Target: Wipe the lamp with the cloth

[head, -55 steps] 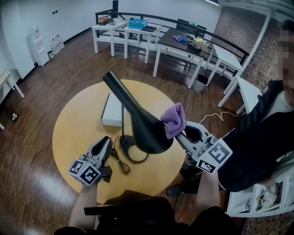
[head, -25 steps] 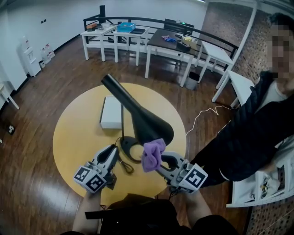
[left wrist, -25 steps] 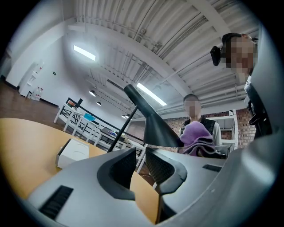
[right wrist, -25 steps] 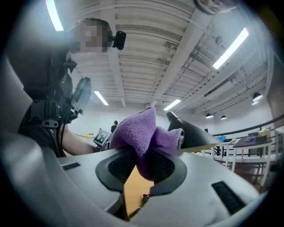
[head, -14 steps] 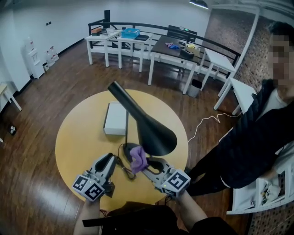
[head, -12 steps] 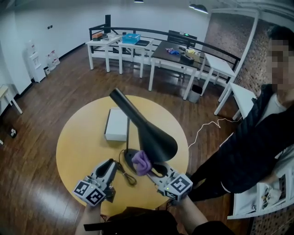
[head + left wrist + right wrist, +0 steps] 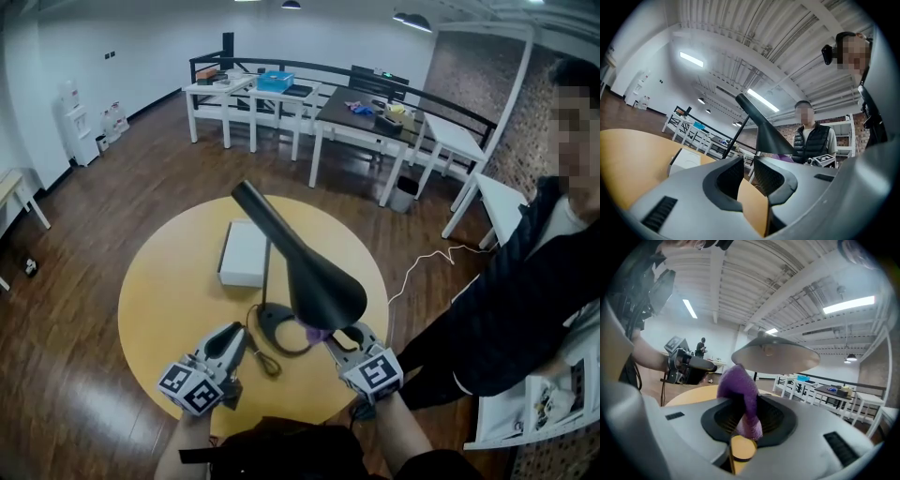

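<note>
While the black lamp [image 7: 314, 272] stands on the round table [image 7: 159, 281], the right gripper [image 7: 328, 339] is clamped on the purple cloth [image 7: 317, 332], just below the shade's near rim; contact unclear. Near-left of the lamp base [image 7: 262, 324] sits the left gripper [image 7: 236, 336], jaws together, empty.

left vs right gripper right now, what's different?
The left gripper is shut on nothing; the right gripper is shut on the purple cloth. In the head view the left gripper sits in the open, left of the lamp base; the right gripper's tip is tucked under the black lamp shade, which hides most of the cloth. Shared: both sit at the near edge of the round table.
</note>
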`<act>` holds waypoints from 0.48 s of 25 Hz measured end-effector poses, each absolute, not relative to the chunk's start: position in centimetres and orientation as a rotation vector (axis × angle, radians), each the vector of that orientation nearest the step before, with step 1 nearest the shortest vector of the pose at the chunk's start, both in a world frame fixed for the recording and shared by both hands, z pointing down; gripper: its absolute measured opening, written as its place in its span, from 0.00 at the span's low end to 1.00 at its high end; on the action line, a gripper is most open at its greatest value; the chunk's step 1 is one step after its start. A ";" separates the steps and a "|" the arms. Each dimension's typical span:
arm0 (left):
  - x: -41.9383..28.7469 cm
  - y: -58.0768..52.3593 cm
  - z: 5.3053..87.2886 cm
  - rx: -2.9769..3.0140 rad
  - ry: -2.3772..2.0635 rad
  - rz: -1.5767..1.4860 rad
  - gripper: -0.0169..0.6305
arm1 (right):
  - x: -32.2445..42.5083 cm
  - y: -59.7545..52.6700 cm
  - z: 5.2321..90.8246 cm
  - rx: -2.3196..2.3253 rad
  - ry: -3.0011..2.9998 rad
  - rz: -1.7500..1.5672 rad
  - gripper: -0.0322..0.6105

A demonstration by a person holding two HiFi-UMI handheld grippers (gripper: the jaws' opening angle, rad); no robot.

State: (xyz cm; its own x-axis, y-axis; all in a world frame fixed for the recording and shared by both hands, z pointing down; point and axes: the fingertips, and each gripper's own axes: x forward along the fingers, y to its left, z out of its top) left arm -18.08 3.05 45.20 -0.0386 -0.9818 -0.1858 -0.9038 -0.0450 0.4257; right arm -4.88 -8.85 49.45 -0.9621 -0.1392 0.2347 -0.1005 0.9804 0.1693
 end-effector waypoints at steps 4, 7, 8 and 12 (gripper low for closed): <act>-18.1 2.1 45.0 2.066 -2.025 -0.655 0.13 | -5.6 -9.5 46.6 0.086 -3.061 0.114 0.18; -17.8 1.7 45.0 2.081 -2.017 -0.648 0.13 | -6.2 -9.7 45.3 0.073 -3.143 0.209 0.18; -17.8 1.7 44.9 2.083 -2.018 -0.648 0.13 | -6.1 -9.9 45.2 0.084 -3.164 0.257 0.18; -17.9 1.8 44.7 2.079 -2.024 -0.641 0.13 | -3.5 -12.3 45.0 0.203 -3.256 0.522 0.18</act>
State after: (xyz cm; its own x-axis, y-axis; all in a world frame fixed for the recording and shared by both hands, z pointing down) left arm -17.91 1.81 44.72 -0.0133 -0.9828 -0.1843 -0.9098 -0.0645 0.4100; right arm -3.53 -12.26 45.00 -0.9793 -0.1459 -0.1401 -0.0948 0.9429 -0.3193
